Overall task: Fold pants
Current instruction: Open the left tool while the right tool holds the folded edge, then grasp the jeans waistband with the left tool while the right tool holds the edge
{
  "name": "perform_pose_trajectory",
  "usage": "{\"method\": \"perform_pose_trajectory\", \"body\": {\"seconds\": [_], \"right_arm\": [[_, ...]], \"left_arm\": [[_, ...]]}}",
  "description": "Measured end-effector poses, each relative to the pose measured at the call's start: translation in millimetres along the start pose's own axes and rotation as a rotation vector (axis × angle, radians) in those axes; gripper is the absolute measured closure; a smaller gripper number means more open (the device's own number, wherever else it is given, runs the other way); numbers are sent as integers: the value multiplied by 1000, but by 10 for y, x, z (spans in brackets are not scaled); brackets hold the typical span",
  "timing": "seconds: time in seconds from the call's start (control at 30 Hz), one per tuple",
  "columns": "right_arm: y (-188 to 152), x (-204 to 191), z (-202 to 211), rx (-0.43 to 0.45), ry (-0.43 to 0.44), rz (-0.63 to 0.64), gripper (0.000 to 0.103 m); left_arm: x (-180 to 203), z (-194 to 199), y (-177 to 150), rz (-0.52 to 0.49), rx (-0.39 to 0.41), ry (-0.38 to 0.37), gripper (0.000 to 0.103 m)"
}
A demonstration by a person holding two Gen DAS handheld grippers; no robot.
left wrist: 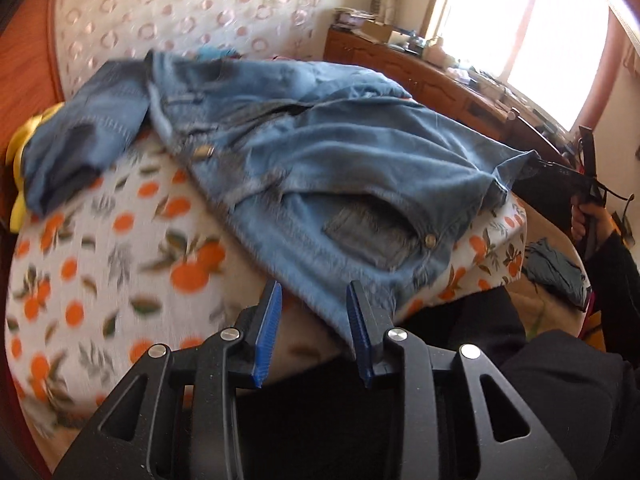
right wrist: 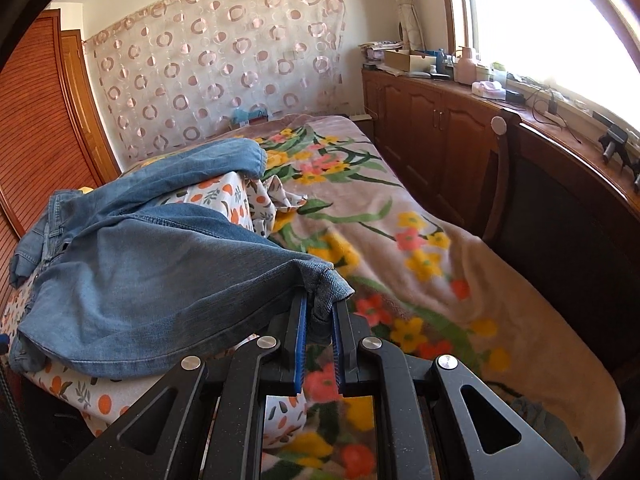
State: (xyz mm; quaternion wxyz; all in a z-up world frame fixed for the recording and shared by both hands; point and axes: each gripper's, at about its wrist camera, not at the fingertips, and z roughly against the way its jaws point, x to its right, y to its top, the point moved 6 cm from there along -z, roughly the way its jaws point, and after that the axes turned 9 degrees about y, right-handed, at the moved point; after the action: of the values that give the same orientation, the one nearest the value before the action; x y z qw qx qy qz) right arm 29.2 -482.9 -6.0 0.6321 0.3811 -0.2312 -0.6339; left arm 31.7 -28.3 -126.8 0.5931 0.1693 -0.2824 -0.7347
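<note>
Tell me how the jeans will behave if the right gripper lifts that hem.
The jeans will likely sag and trail: they already drape limply over the cushion. The denim looks thick, so probably heavy. The right gripper pinches only a bunched hem, which might slip.

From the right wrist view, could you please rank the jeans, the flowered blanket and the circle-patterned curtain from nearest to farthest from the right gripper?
1. Jeans: hem pinched in the right gripper.
2. Flowered blanket: below and ahead.
3. Circle-patterned curtain: on the far wall.
</note>
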Motion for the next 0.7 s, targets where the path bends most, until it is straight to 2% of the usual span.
{"method": "perform_pose_trajectory", "body": {"seconds": [0.17,0.37,0.53,0.6,0.67,0.7], "right_arm": [[25,64,-23,-5,-1,-11,92],[33,100,-53,-19,-1,3,92],[34,151,-66,-24,0,1,92],[33,152,-64,-23,2,1,92],[37,155,-55,-18,3,1,92],[46,157,-45,-15,4,1,92]], "left_arm": [[65,21,-123,22,-4,-32,68],[170,-52,-158,1,-26,-68,68],[230,-110,-181,-37,-22,-47,69],[234,-95,-179,-64,-13,-35,80],[193,-52,-156,-54,0,-53,97],[171,-16,-136,-43,10,-63,97]]}}
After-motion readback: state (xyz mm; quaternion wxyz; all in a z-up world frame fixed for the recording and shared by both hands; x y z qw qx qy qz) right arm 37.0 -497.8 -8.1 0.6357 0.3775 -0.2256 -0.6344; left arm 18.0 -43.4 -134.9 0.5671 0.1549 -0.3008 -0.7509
